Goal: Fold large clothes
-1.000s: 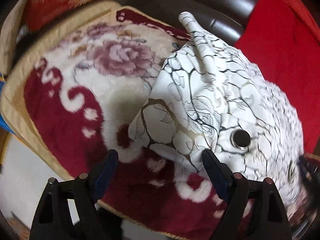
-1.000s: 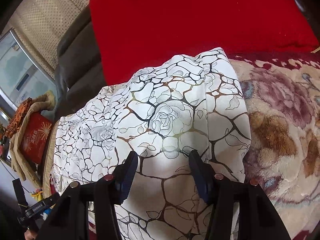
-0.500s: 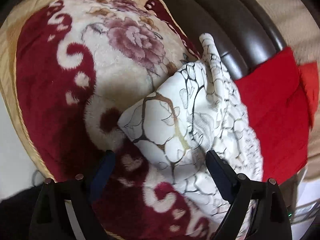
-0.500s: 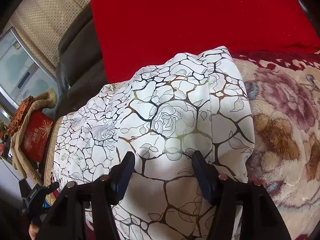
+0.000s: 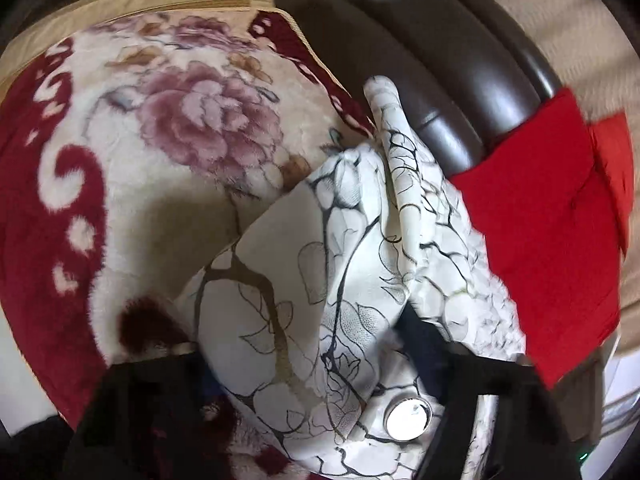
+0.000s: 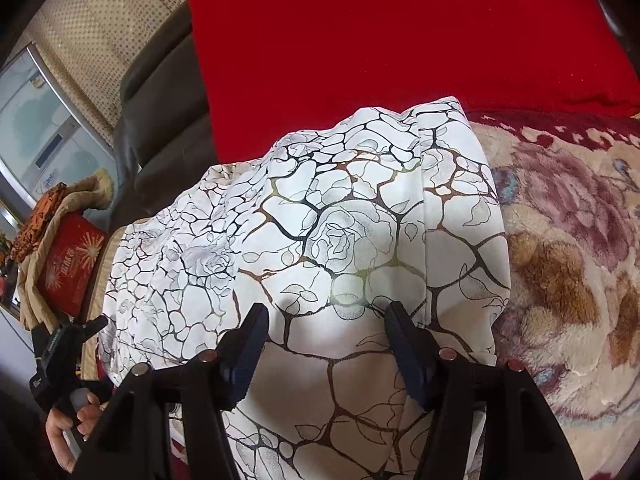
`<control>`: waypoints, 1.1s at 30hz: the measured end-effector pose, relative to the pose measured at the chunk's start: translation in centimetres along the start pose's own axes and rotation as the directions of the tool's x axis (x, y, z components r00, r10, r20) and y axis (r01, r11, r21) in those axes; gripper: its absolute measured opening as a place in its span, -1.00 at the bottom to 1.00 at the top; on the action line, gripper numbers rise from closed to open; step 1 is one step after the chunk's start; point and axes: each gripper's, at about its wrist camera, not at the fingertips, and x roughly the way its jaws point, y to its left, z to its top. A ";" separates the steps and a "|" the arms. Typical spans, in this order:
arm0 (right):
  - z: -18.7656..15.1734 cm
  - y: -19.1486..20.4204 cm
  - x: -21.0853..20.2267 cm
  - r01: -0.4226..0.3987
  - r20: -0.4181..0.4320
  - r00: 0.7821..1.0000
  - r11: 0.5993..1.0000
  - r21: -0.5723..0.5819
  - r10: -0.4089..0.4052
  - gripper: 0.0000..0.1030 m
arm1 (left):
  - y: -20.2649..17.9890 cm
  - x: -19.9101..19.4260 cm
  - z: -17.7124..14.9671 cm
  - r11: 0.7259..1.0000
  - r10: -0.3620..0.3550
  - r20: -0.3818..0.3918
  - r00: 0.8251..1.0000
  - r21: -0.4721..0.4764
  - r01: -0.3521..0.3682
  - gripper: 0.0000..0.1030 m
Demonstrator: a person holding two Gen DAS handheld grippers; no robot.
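The white garment point(image 6: 352, 240) with its black vein print lies bunched on the floral blanket point(image 5: 192, 140), just in front of the red cushion point(image 6: 400, 40). The left gripper point(image 5: 320, 380) has just been closing, a corner fold now between its jaws; contact is blurred. The right gripper point(image 6: 326, 344) hovers part-open over the cloth, gripping nothing. The next fold looks ready to start.

One white patterned garment point(image 6: 352, 240); one floral blanket point(image 5: 168, 152); one red cloth point(image 6: 400, 40); one red box point(image 6: 70, 268); two grippers point(image 6: 326, 344) point(image 5: 320, 376); one hand point(image 6: 66, 426).
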 end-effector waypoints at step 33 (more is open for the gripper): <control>-0.1 -0.4 -0.7 -0.038 0.001 0.999 0.999 -0.001 0.038 0.24 | -5.4 1.7 1.8 0.984 -0.074 0.027 0.997 0.164 0.069 -0.42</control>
